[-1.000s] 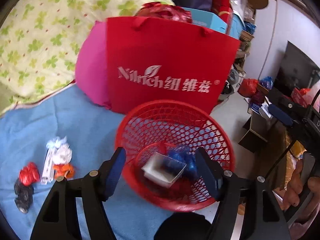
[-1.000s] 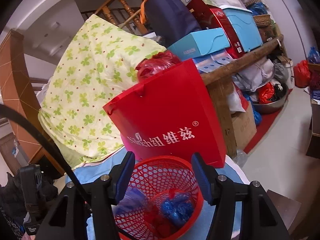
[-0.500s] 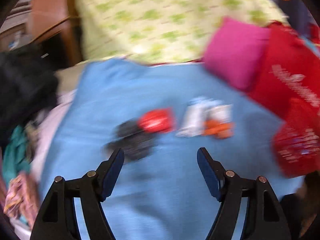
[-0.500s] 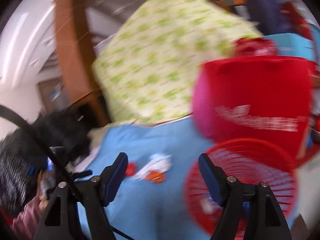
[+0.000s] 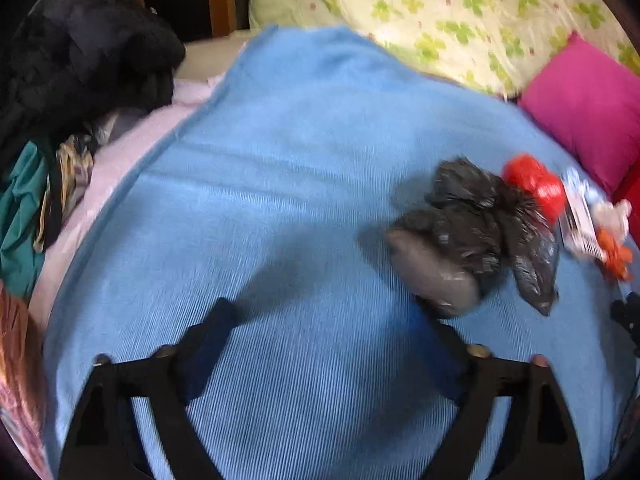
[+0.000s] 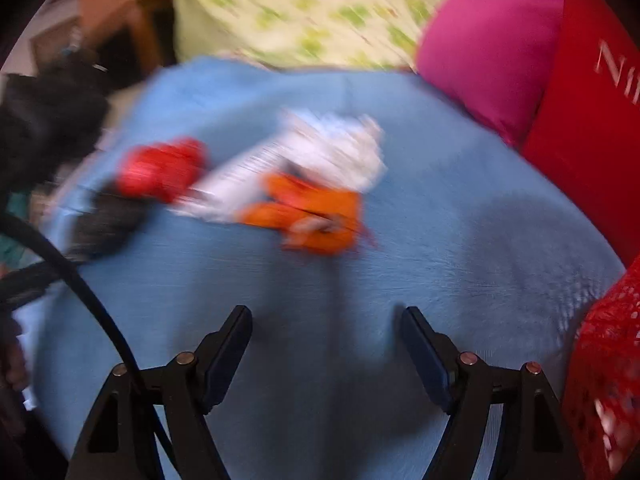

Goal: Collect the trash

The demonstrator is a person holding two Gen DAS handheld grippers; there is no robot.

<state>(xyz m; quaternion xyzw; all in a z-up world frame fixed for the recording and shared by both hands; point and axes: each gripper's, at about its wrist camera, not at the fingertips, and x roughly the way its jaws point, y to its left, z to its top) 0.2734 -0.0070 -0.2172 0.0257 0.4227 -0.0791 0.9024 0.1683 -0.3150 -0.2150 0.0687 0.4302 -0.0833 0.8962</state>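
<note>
Trash lies in a row on a blue blanket [image 5: 288, 184]. A crumpled black plastic bag [image 5: 476, 228] lies just ahead and right of my open, empty left gripper [image 5: 332, 320]. Past it lie a red wad [image 5: 534, 182], a white wrapper [image 5: 580, 220] and an orange scrap [image 5: 616, 254]. In the blurred right wrist view my open, empty right gripper [image 6: 326, 326] hovers above the blanket [image 6: 440, 216], short of the orange scrap [image 6: 316, 212], white crumpled paper [image 6: 324, 148], red wad [image 6: 162, 170] and black bag [image 6: 106, 216]. The red mesh basket [image 6: 604, 364] is at the right edge.
A magenta pillow [image 5: 588, 108] and a red paper bag [image 6: 588, 128] stand at the right. A green-patterned quilt [image 5: 460, 8] lies behind. Dark clothes [image 5: 80, 52] pile up at the left beside the blanket's edge. A black cable [image 6: 80, 280] crosses the right view's left side.
Both grippers swung left from over the red basket to the trash on the blanket. The left gripper has come close to the black bag. Both stay open.
</note>
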